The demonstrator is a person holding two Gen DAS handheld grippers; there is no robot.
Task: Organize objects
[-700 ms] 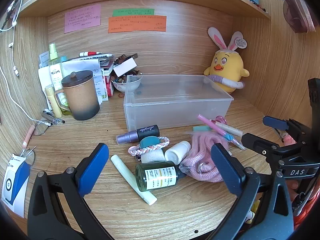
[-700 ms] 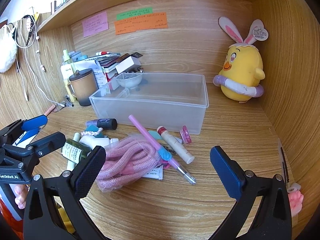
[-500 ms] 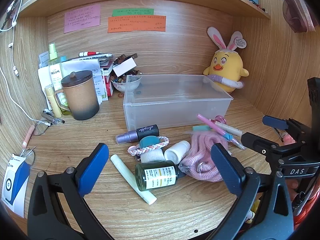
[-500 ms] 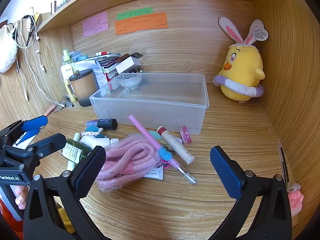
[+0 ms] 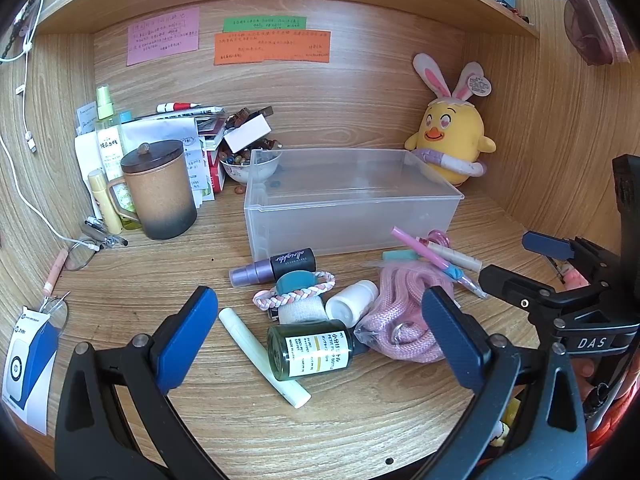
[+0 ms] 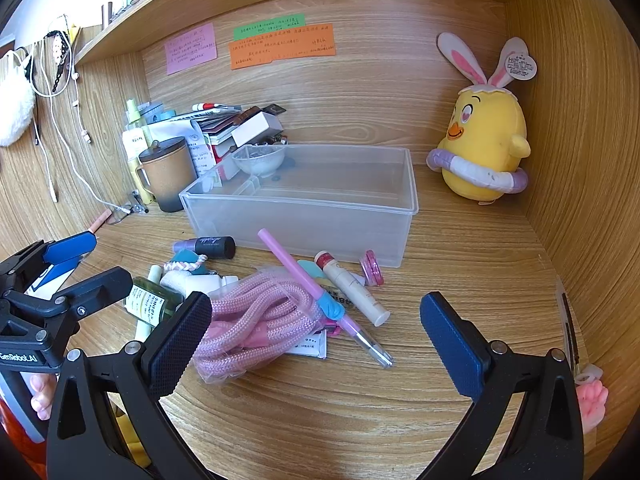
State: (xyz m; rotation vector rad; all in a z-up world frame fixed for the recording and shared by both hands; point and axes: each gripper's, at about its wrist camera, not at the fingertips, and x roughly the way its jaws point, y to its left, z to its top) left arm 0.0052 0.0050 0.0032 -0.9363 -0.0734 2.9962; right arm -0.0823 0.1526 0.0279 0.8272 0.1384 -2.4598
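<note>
While both grippers hang over the front of the wooden desk, neither one holds anything. The left gripper has its fingers spread wide, and the dark green bottle lies on its side on the desk between them, touching neither pad. The right gripper is spread just as wide above the pink rope in its clear bag, with bare desk under its right finger.

The things to be sorted lie in a loose heap near the middle of the desk, just in front of the clear plastic box, which sits toward the back and looks empty. In the heap, a white stick lies slanted beside the green bottle, and a small white bottle touches the rope bag. Behind them sit a braided bracelet and a purple spray tube with a black cap. A pink pen lies across the rope, next to a white tube with a red band and a small pink ring leaning at the box front.

A brown lidded mug stands at the back left corner, and a yellow plush chick at the back right.
</note>
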